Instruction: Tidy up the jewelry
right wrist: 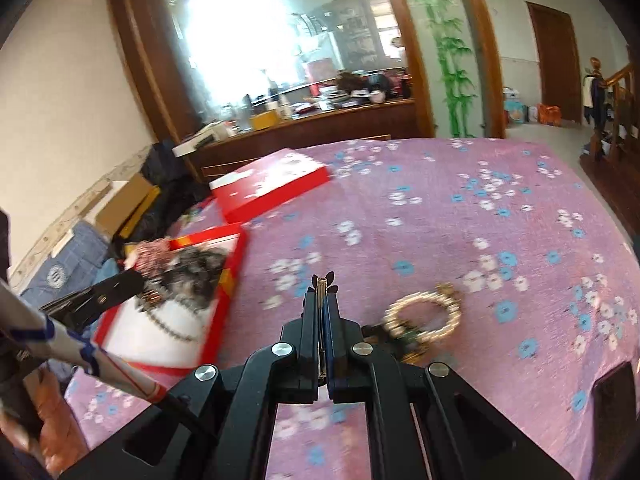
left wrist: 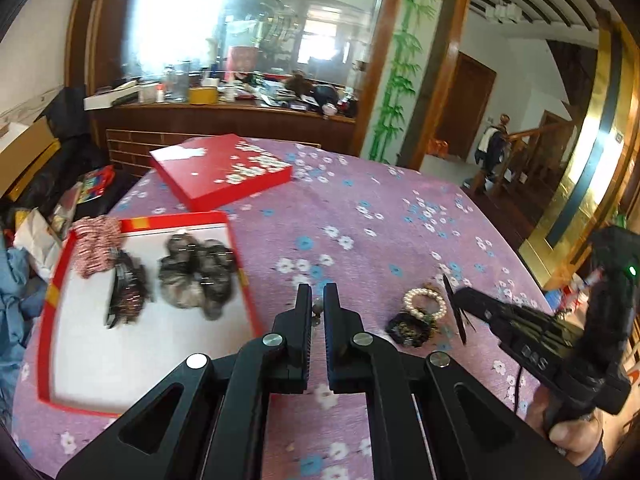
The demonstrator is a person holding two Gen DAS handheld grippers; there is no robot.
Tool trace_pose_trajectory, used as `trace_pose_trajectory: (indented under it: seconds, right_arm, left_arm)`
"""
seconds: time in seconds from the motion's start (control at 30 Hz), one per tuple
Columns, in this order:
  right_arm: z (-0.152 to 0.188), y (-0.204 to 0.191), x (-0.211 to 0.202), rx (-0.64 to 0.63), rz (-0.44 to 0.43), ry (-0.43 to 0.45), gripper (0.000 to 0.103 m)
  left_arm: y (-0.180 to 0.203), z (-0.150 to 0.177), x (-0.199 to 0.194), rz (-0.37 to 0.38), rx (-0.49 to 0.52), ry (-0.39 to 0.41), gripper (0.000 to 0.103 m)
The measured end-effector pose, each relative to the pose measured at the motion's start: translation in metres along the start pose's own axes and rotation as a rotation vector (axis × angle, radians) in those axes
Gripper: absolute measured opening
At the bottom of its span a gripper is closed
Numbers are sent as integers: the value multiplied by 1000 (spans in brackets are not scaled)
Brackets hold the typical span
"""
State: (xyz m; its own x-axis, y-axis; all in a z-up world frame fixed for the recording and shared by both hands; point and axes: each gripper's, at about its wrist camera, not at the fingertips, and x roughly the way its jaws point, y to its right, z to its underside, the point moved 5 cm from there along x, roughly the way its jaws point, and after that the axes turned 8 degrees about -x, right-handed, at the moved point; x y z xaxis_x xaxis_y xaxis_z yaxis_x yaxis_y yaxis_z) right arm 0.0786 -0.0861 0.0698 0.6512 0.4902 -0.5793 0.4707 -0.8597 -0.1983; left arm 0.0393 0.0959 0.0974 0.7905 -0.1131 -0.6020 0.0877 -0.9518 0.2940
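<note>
Both hand-held grippers are clamped on small pieces: the left hand-held gripper (left wrist: pixel 317 304) pinches a small bead-like item (left wrist: pixel 318 309) between its nearly closed jaws, and the right hand-held gripper (right wrist: pixel 323 300) is shut on a slim hair clip (right wrist: pixel 322 285) with a dark bow at its tip, which juts out past the fingertips. Each piece is nipped at its end, probably so that it can be carried clear of the cloth and let go cleanly. On the left of the counter (left wrist: pixel 380 216), draped in a purple flowered cloth, lies the open red box (left wrist: pixel 50 292), its white floor already holding a red-and-white scrunchie (left wrist: pixel 96 248), a dark hair clip (left wrist: pixel 126 292) and grey fluffy scrunchies (left wrist: pixel 196 272); its lid (left wrist: pixel 220 170) is set aside at the far left, which keeps the tray free for loading. Near the right, a pearl bracelet (left wrist: pixel 424 304) rests against a dark beaded piece (left wrist: pixel 408 330), still outside the box and likely next to be collected.
</note>
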Motion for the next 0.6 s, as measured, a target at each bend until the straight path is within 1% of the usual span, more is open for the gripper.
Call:
trace_pose_trajectory:
  seconds: [0.1, 0.23, 0.3, 0.47, 0.6]
  right_arm:
    - [2, -23, 1, -12, -57, -15, 3]
    - [3, -60, 7, -55, -123, -41, 3]
    - [3, -78, 11, -75, -150, -55, 3]
    - [2, -121, 30, -123, -203, -102, 3]
    - [3, -146, 49, -138, -235, -143, 3]
  left_arm:
    - [-21, -3, -12, -18, -22, 17, 5]
    - [-61, -10, -30, -44, -73, 56, 5]
    - [-87, -15, -39, -56, -109, 71, 5]
    - [-149, -19, -48, -114, -200, 97, 5]
    - [-194, -17, -45, -156, -269, 95, 5]
